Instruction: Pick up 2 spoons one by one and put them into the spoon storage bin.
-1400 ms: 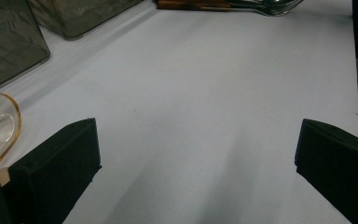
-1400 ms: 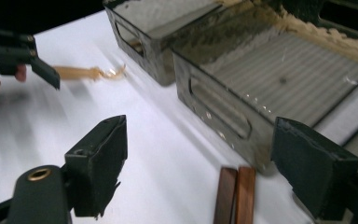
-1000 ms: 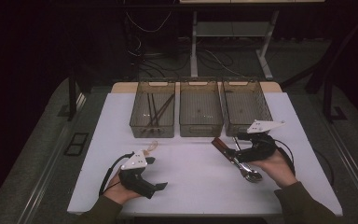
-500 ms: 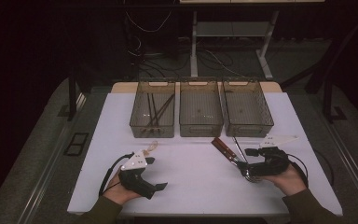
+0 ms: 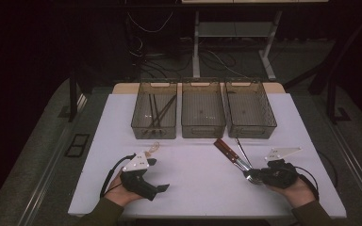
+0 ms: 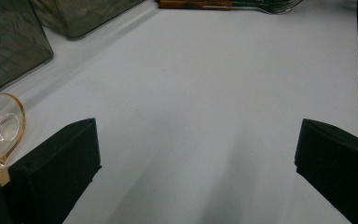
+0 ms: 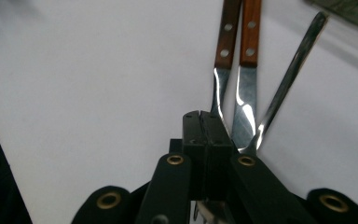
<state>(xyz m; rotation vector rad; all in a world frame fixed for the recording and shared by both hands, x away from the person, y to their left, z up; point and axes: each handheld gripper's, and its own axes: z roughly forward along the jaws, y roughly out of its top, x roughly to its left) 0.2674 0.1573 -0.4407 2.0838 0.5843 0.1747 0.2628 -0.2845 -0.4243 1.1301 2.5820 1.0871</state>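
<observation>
Beside the closed right gripper (image 7: 204,122), three utensils (image 7: 242,100), touching.

Right tool (image 5: 260,175) low, jaws just closed together — left tool (image 5: 158,187) resting, jaws wide.

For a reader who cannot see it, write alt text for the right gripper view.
The right gripper has its two black jaws closed together, low over a white table. Just beyond them lie two wooden-handled steel utensils side by side, with a slim all-metal utensil angled beside them.
</observation>
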